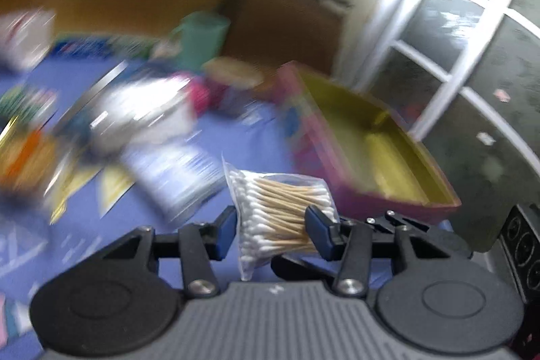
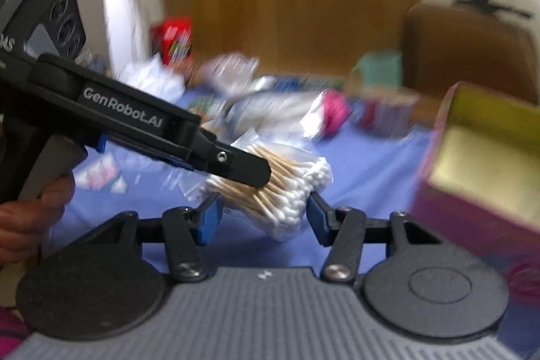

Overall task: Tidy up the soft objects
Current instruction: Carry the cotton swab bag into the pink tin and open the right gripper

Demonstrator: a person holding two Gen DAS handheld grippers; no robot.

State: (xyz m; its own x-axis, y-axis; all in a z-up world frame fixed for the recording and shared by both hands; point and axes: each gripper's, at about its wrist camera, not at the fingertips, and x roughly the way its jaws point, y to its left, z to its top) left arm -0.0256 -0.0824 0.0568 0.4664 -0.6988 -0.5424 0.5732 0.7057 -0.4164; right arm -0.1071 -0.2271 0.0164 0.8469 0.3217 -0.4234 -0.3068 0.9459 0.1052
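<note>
A clear bag of wooden cotton swabs [image 1: 280,208] hangs above the blue tablecloth, and my left gripper [image 1: 272,231] is shut on it, a pad on either side. In the right wrist view that gripper comes in from the left, with its black finger [image 2: 249,171] across the same bag of cotton swabs [image 2: 287,191]. My right gripper [image 2: 265,218] sits just below the bag. Its blue pads stand on either side of the lower end, and I see no firm press. A pink box with a yellow-green inside [image 1: 388,201] stands open to the right [image 2: 465,225].
Blurred packets and cloths crowd the blue tablecloth [image 1: 209,140] behind the bag. A teal mug [image 1: 199,36] and a brown chair [image 1: 280,19] stand at the back, with a red packet [image 2: 175,36] at the far left. A hand [image 2: 30,215] holds the left gripper's handle.
</note>
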